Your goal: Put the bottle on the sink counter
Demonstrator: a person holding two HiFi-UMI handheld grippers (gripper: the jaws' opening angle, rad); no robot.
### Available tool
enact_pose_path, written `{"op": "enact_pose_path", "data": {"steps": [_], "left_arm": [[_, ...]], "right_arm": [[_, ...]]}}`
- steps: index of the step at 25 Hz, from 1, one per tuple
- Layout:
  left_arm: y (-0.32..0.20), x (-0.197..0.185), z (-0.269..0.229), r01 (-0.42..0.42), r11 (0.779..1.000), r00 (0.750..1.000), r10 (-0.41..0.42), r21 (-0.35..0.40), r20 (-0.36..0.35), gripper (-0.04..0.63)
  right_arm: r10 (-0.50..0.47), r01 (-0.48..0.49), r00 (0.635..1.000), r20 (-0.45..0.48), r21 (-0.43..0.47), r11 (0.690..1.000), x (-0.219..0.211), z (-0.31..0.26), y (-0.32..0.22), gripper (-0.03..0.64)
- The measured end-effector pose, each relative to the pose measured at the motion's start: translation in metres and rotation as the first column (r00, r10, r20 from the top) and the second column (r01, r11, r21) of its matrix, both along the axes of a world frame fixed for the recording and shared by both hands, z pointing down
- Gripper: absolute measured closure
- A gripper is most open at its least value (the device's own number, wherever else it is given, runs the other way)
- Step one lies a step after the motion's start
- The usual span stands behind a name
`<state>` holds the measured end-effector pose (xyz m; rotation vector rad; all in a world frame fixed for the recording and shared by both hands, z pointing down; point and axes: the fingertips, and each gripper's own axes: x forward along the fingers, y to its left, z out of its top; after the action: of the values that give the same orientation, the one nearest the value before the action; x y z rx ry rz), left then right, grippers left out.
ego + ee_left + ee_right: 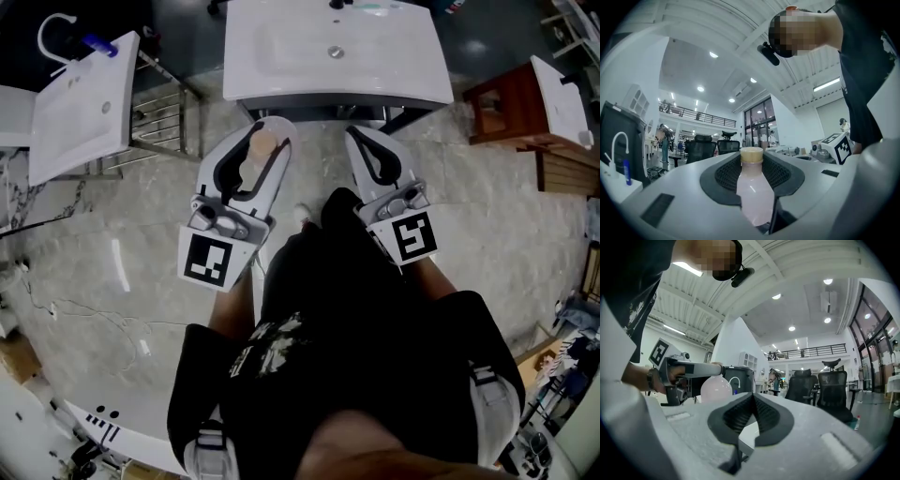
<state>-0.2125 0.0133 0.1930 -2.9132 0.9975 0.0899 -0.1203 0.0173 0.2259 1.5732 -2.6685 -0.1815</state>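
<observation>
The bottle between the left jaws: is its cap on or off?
On. In the left gripper view a tan cap closes the neck of the pink bottle held between the jaws.

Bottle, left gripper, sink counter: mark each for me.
bottle [754, 192], left gripper view, middle of its pink body.
left gripper [265, 133], head view, midway between its fingertips.
sink counter [253, 80], head view, bare white top.

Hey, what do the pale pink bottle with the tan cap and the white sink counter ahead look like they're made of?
The pale pink bottle: probably translucent plastic, smooth and glossy, with a soft highlight streak; its tan cap looks matte plastic. The white sink counter: likely glazed ceramic or moulded resin; its smooth, seamless surface leaves this open.
</observation>
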Motion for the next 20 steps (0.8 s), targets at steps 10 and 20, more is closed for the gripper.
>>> {"op": "enact_pose_path", "data": {"steps": [10,20], "left_arm": [[-0.029,-0.009,0.012,0.019,1.000,1.000,-0.019,-0.020,0.015,0.446],[-0.093,0.015,0.014,0.027,1.000,0.999,-0.027,-0.010,0.029,0.446]], "right_arm": [[0.027,-0.027,1.000,0.005,0.003,1.000,0.007,0.009,-0.034,0.621],[0.029,-0.029,1.000,0.000,-0.012,1.000,0.036,0.020,-0.102,0.621]]}}
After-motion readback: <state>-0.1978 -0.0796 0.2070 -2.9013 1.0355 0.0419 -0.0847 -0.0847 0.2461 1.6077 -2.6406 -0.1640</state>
